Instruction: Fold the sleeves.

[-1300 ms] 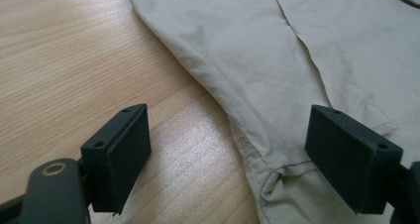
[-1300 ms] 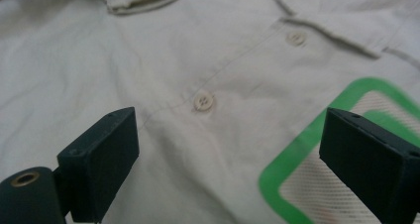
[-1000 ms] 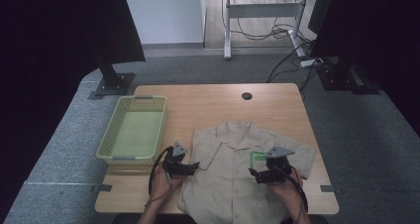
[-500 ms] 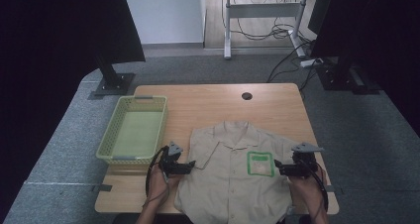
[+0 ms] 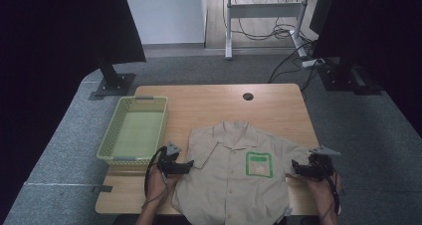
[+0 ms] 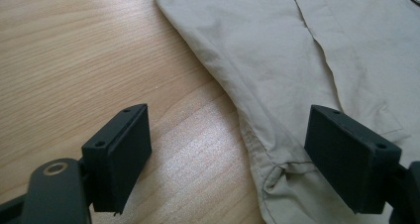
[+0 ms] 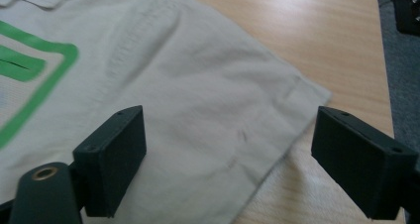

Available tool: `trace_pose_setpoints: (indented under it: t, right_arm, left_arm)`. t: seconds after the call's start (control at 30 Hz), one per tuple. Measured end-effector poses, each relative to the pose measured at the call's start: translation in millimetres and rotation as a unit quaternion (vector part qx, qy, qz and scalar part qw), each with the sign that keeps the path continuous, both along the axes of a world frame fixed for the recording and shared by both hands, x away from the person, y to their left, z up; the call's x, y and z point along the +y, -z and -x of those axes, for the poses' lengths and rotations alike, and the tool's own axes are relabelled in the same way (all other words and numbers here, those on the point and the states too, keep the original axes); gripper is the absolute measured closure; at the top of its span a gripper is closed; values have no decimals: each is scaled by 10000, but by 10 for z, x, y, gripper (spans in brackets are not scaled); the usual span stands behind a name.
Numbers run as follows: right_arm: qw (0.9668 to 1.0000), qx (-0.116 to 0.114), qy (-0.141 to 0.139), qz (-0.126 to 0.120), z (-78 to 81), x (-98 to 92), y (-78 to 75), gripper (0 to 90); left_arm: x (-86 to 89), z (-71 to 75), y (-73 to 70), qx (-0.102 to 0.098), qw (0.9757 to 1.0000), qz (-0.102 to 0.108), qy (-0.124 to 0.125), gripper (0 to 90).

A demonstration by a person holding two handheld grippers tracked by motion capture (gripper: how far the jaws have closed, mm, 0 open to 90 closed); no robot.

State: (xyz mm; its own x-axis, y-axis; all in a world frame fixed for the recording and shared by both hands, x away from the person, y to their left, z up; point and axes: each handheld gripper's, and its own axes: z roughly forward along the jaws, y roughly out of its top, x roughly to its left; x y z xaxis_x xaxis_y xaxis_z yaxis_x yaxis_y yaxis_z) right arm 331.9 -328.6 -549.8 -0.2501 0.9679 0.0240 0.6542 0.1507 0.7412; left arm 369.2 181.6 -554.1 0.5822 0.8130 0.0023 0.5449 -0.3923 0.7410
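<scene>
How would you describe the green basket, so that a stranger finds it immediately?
Look at the wooden table. On its left side, beside the beige shirt, stands the basket. It is the only rigid, light green, rectangular container with latticed walls, and nothing lies inside.

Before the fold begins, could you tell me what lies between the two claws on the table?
In the high view, the beige shirt with its green-framed pocket spans the stretch between the left claw and right claw.

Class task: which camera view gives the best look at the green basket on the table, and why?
The high view: it shows the whole green basket, empty, on the table left of the beige shirt. The left gripper view looks at the shirt's sleeve edge and bare wood; the right gripper view looks at the other sleeve and the shirt's green patch, not toward the basket.
</scene>
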Motion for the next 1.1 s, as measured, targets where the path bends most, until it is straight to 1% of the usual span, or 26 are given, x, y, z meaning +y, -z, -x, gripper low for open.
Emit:
trace_pose_setpoints:
  t: [0.1, 0.13, 0.2, 0.23, 0.3, 0.43, 0.5, 0.57, 0.7, 0.77, 0.9, 0.93, 1.1]
  right_arm:
    - [10000, 78, 17, 42, 8, -10, 61, 223]
    - [10000, 95, 17, 10, 9, -9, 84, 236]
    - [10000, 22, 72, -7, 19, -10, 91, 290]
    - [10000, 1, 69, -16, 23, -5, 89, 348]
    - [10000, -41, -29, -47, 31, 12, 79, 487]
    - [9998, -6, -151, -145, 36, 49, 60, 776]
    - [9996, 52, -187, -206, 35, 77, 53, 844]
    - [9997, 77, -163, -186, 33, 94, 46, 861]
    - [9996, 126, -141, -194, 30, 108, 28, 866]
    - [9996, 46, -140, -224, 41, 115, -5, 866]
    - [9989, -182, -255, -363, 61, 161, -152, 865]
    - [9985, -238, -321, -374, 62, 195, -203, 864]
    - [9969, -407, -573, -355, 45, 371, -350, 863]
  left_arm:
    - [0, 0, 0, -1, 10000, 0, -1, 178]
    - [-1, 0, 0, -1, 10000, 1, -1, 178]
    - [-1, 0, 0, -1, 10000, -2, 0, 178]
    - [-1, 1, 0, -2, 10000, -1, -1, 178]
    - [-1, 0, 0, -4, 10000, -6, 2, 178]
    - [-1, 1, 0, -2, 10000, -4, 0, 178]
    - [-1, 1, 0, -3, 10000, -5, -1, 178]
    - [-1, 1, 0, -4, 10000, -8, 2, 178]
    - [-2, 1, 0, -3, 10000, -5, -2, 179]
    - [-2, 1, 0, -4, 10000, -5, -2, 178]
    - [-3, 2, 0, -4, 10000, -5, -8, 179]
    - [-3, 2, 1, -4, 10000, -5, -8, 179]
    - [-4, 3, 0, -5, 10000, -5, -9, 180]
